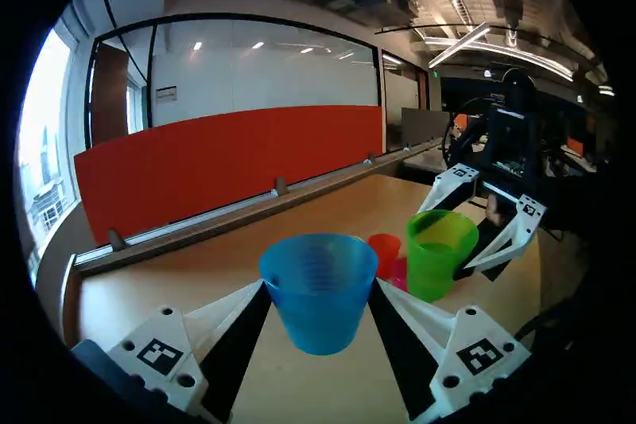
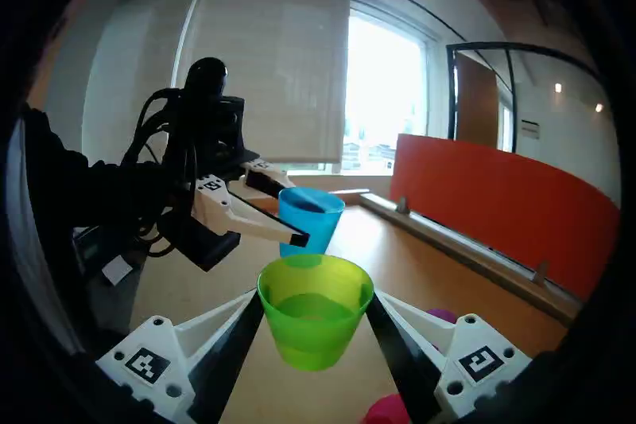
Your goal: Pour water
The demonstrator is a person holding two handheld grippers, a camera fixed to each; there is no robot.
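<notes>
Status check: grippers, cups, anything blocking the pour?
Left gripper shut on blue cup. Right gripper shut on green cup, upright, liquid inside, not yet tipped. Orange cup and pink cup on table near green.

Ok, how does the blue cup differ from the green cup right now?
Water shows in the green cup; the blue cup looks empty. The left gripper holds the blue cup, and the right gripper holds the green cup. Both are upright, tapered and clamped between fingers.

The red cup (image 1: 388, 247) sits half hidden behind the blue cup (image 1: 319, 297).
</notes>
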